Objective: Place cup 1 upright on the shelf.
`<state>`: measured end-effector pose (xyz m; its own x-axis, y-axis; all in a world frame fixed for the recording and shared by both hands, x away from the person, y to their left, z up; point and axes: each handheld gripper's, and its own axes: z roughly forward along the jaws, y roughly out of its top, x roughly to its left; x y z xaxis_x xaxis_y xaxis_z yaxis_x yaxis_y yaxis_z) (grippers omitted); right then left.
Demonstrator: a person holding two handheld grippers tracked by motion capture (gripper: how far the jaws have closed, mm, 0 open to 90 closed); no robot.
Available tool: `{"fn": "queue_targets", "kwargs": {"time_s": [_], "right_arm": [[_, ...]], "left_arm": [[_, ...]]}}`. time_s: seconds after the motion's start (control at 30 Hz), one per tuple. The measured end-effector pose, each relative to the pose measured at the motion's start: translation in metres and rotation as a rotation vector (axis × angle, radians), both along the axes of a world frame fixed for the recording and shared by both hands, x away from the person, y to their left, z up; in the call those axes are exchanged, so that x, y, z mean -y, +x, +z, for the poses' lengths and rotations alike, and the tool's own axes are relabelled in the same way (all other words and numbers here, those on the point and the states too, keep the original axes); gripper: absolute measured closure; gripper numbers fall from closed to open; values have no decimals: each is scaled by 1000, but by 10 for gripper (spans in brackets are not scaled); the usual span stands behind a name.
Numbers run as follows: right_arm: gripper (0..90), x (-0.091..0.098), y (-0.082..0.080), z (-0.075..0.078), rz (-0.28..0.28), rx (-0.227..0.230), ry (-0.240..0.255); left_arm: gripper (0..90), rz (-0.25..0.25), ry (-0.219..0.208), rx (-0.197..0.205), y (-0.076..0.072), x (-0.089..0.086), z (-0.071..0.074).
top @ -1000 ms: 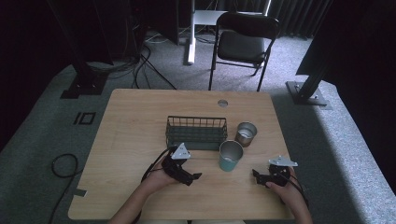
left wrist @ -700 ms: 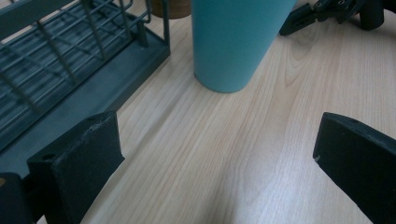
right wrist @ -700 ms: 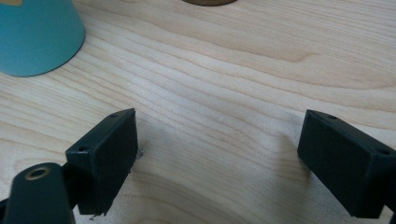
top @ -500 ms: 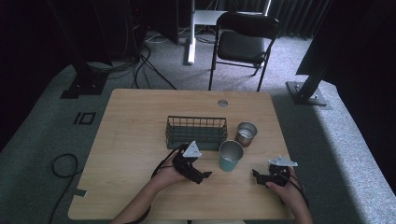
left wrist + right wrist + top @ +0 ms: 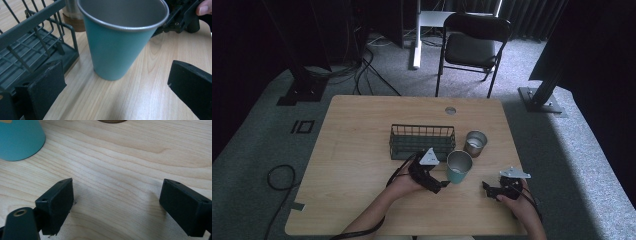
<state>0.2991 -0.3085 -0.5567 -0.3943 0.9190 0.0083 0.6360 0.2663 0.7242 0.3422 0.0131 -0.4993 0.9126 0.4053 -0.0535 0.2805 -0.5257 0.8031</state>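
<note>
Teal cup [image 5: 120, 45] upright on the wooden table [image 5: 352, 130], just right of the wire basket [image 5: 422, 141], steel cup [image 5: 475, 143] beyond, left gripper [image 5: 117, 92] jaws spread just short of the teal cup, right gripper [image 5: 117, 205] jaws spread, resting nearer right.

No lettering, label, brand or number can be read anywhere on the teal cup [image 5: 120, 47] (plain-sided), wire basket [image 5: 422, 140] or table [image 5: 362, 130].

Both tongs [image 5: 443, 186] [image 5: 486, 187] wide apart
</note>
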Motion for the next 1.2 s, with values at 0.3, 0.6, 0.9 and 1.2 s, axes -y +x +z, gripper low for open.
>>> {"fn": "queue_targets", "kwargs": {"time_s": [0.3, 0.6, 0.9, 1.2], "right_arm": [[118, 0, 0, 0, 0, 0, 1], [119, 0, 0, 0, -1, 0, 1], [118, 0, 0, 0, 0, 0, 0], [118, 0, 0, 0, 0, 0, 0]], "left_arm": [[16, -6, -30, 2, 5, 13, -3], [16, -11, -22, 6, 10, 24, -7], [16, -6, -66, 20, 12, 33, -8], [16, -3, -86, 50, 13, 45, -8]]}}
